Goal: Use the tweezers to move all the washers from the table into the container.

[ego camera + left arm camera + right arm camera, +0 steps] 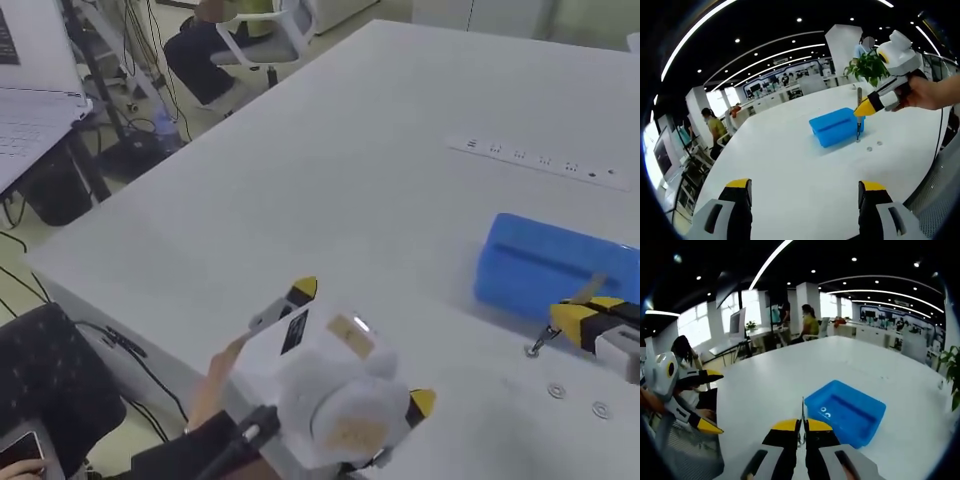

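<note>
Head view steep down; gripper views low, sharing blue container (837,127).

table (330,180): smooth matt white. container (540,265): blue plastic, slight sheen. washers (556,390): shiny bare metal. tweezers (859,97): dull metal.

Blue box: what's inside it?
Two small washers lie on the floor of the blue box, near one corner, seen in the right gripper view. The near wall hides a strip of floor behind it; in the head view the inside is hidden.
</note>
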### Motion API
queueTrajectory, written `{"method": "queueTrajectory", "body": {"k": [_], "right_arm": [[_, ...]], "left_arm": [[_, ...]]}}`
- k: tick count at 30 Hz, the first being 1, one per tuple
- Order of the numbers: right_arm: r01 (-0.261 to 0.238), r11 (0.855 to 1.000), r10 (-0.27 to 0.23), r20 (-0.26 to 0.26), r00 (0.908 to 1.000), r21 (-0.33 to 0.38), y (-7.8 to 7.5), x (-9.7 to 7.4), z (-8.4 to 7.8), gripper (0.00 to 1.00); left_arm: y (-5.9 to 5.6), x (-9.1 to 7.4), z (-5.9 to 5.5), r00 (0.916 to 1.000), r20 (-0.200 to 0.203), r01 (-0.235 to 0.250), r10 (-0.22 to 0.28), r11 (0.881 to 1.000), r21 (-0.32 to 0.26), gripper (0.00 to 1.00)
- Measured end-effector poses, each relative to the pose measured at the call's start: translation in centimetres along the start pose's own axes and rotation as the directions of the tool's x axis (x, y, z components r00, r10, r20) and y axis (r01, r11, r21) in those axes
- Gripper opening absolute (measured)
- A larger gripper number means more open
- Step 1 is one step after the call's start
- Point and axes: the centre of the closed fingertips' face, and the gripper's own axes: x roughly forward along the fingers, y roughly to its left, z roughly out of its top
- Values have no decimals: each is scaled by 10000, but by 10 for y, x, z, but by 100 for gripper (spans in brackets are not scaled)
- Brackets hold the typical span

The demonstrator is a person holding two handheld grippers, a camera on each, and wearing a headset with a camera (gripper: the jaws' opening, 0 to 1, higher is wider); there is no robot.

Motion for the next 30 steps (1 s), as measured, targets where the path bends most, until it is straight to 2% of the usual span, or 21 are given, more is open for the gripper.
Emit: {"method": "queueTrajectory", "body": {"k": [11,16,24,30], "right_arm": [[197,9979,-179,290,9994,-614,-8,8,23,1],[355,9977,-324,529,9981,-576,-17,11,34,1],[926,9949,-883,1012,9909,-390,-40,15,53,1],[1177,9930,-1159,973,9885,-130,-52,27,50,1]], "left_arm": [[0,0,0,10000,-16,21,-21,10000,26,89],[-1,0,0,10000,-30,43,-43,10000,21,89],[-2,1,-1,9999,-95,110,-110,9999,54,87],[-3,1,-2,9999,-115,130,-129,9999,62,87]]}}
